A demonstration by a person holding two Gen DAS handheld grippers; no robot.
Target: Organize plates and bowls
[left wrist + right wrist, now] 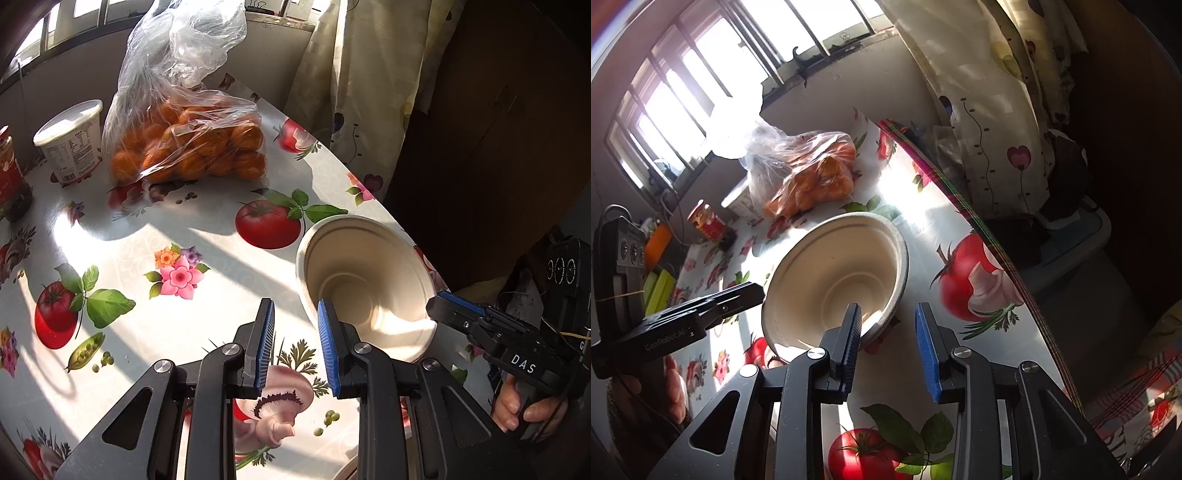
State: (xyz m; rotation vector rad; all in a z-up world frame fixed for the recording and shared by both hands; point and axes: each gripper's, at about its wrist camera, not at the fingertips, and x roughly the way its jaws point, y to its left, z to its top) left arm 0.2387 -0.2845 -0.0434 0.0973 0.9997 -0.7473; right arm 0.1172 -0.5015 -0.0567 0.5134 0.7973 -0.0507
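Item: one cream bowl (365,280), upright, mouth up, empty, standing on the counter (177,229) close to its rounded right edge. No plate is identifiable in either view; a pale curved rim at the bottom edge of the left wrist view is too cropped to name.

Left tongs (296,341): blue pads apart, nothing between them. The bowl lies just ahead and to the right of them; the right pad overlaps the bowl's near-left rim in the picture, though contact cannot be confirmed.

Right tongs (888,341): pads apart, nothing pressed between them. The bowl (836,280) lies just ahead and to their left. Their left finger tip reads against the bowl's near-right interior and their right finger stands outside, over bare cloth, so the near-right wall may sit in the gap; whether the finger is inside the bowl or merely above it cannot be told.

Relation: the bowl sits between the two tongs, left tongs at its left side, right tongs at its right. Being round, it has no long axis; either rim side serves. By judgement the right tongs are better placed, already straddling the wall, and closing on the rim is the likely next step.

Other stock, far side of the counter, well apart from the bowl: clear bag of oranges (188,151), white lidded tub (72,142), red-labelled jar (11,173).

Risk, judged: a light bowl near the edge may skid or tip under a one-sided pinch.
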